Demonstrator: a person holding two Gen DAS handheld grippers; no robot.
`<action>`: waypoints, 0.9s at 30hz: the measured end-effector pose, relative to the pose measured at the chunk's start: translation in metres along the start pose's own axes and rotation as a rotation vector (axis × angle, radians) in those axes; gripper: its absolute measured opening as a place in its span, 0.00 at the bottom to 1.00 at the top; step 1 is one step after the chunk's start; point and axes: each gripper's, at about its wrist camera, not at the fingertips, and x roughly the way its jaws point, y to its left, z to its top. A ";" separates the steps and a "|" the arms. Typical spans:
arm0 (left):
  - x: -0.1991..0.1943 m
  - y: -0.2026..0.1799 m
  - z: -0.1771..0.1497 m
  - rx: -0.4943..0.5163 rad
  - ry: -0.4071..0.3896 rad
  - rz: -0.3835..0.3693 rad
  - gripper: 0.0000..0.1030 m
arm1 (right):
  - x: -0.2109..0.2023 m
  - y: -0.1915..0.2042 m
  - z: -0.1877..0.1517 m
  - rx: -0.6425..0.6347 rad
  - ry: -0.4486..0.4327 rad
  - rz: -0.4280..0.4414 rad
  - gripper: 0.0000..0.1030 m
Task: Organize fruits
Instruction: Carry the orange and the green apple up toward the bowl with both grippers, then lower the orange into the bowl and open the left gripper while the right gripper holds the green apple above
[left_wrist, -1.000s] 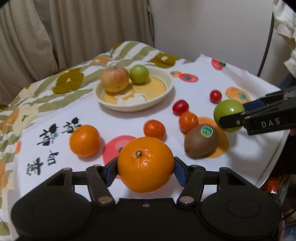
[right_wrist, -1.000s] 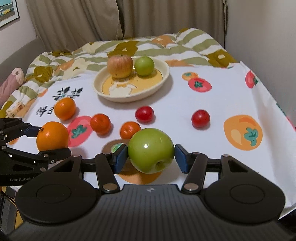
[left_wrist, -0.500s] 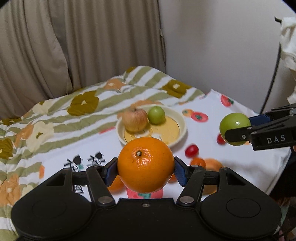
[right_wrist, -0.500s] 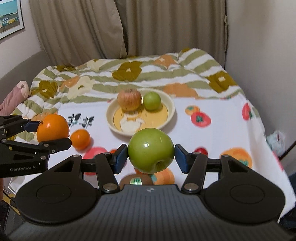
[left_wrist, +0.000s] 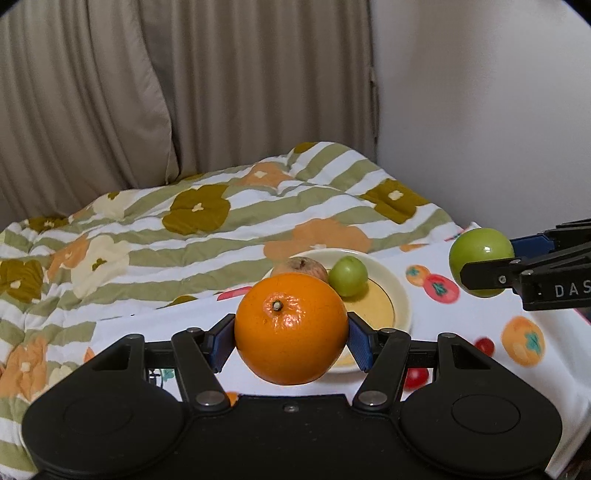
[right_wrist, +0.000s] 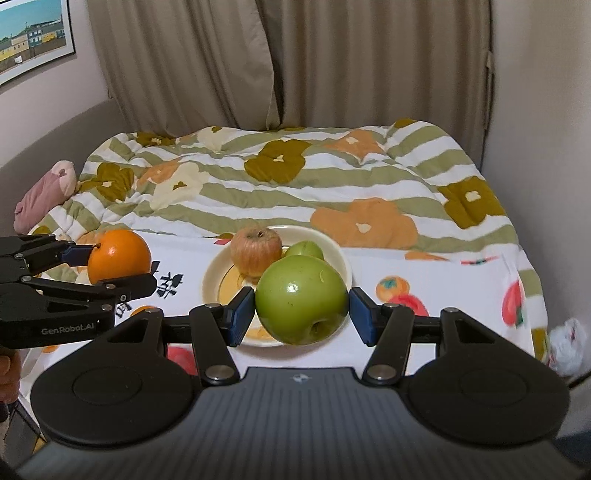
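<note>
My left gripper (left_wrist: 291, 338) is shut on a large orange (left_wrist: 291, 328) and holds it in the air, left of the plate; it shows in the right wrist view (right_wrist: 118, 260) too. My right gripper (right_wrist: 302, 312) is shut on a big green apple (right_wrist: 301, 299), also lifted, seen from the left wrist view (left_wrist: 480, 262). Beyond both, a cream plate (right_wrist: 340, 258) holds a reddish apple (right_wrist: 255, 251) and a small green fruit (right_wrist: 304, 249). The plate (left_wrist: 399, 295) is partly hidden behind the orange.
A white fruit-print cloth (left_wrist: 480, 317) covers the table, with small red tomatoes (left_wrist: 416, 376) and a small orange (right_wrist: 142, 310) lying on it. A striped flowered quilt (right_wrist: 280, 184) lies behind. Curtains and a wall (left_wrist: 480, 110) close the back and right.
Both grippers have risen and moved toward the plate with their fruit. The loose fruit on the cloth has dropped below or behind the grippers in view.
</note>
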 end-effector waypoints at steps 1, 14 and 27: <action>0.008 -0.001 0.003 -0.007 0.008 0.009 0.64 | 0.006 -0.004 0.003 -0.006 0.005 0.005 0.69; 0.099 -0.016 0.009 -0.042 0.145 0.083 0.64 | 0.097 -0.045 0.022 -0.062 0.103 0.103 0.69; 0.149 -0.035 0.002 0.017 0.282 0.156 0.64 | 0.134 -0.057 0.025 -0.109 0.162 0.162 0.69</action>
